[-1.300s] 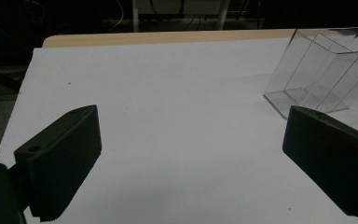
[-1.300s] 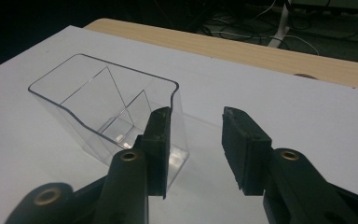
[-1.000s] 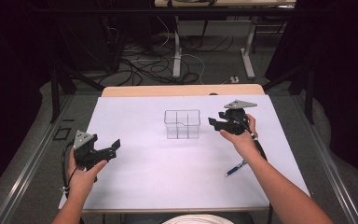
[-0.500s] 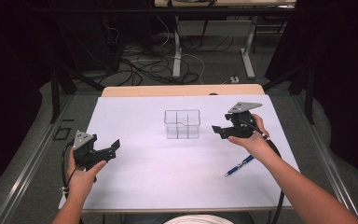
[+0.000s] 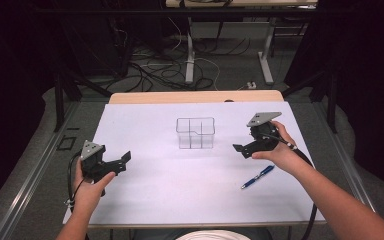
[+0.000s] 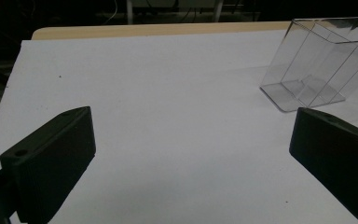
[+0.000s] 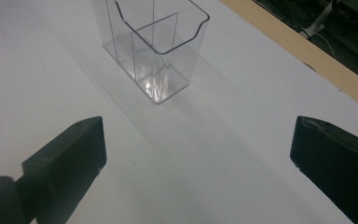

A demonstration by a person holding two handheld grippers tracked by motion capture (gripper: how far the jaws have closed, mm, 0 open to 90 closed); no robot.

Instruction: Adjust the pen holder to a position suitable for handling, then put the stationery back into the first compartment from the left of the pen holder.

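The clear divided holder stands upright mid-table, apparently empty. The right gripper, just right of it, has just been opening its jaws, nothing between them. The left gripper rests at near left, jaws apart. Risk: the light holder (likely thin plastic) tips or slides if a jaw clips its rim.

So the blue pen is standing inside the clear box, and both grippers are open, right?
Not quite. In the high view the blue pen lies on the white table, near the right hand-held gripper, not inside the clear box. Both grippers are open, the left hand-held gripper too.
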